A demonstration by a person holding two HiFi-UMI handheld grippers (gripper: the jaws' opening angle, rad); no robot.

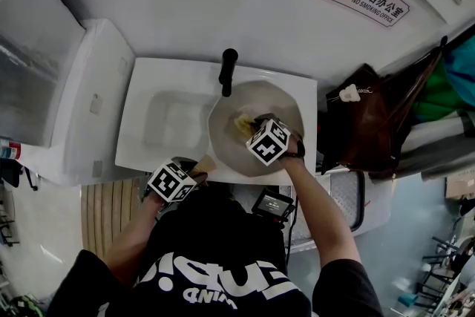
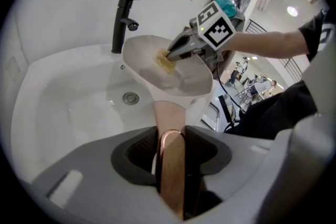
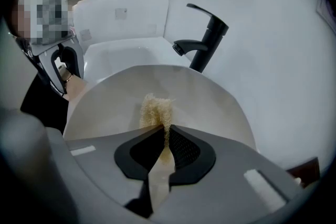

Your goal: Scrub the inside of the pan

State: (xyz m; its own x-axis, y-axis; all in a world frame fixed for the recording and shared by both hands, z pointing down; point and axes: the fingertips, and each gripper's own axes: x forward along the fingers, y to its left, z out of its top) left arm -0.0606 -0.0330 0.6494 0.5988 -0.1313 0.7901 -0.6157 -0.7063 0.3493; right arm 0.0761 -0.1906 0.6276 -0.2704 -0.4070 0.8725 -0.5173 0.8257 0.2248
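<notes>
1. The pan (image 1: 286, 108) is held tilted over the sink (image 1: 148, 85); its handle (image 2: 172, 176) is clamped by the left gripper (image 2: 171, 139).
2. A yellow sponge (image 3: 156, 110) is pinched by the right gripper (image 3: 164, 131), inside the pan.

The pan (image 2: 184, 78) looks smooth and matt inside, a pale cream coating with only a dull sheen. Its handle (image 2: 169, 113) has a copper-toned, glossy finish with a bright metallic edge. The sponge (image 3: 156, 110) is yellow, coarse and fibrous, and frayed at its top. The sink (image 2: 73, 97) is white and glossy like glazed ceramic, with a shiny metal drain (image 2: 130, 97). The faucet (image 3: 207, 42) is matt black. The left tool (image 2: 171, 139) and right tool (image 3: 164, 131) have grey matt plastic bodies. Their dark pads (image 3: 181, 149) look ribbed and rubbery. Beside the sink lies a slatted surface (image 1: 107, 211) that looks like wood.
</notes>
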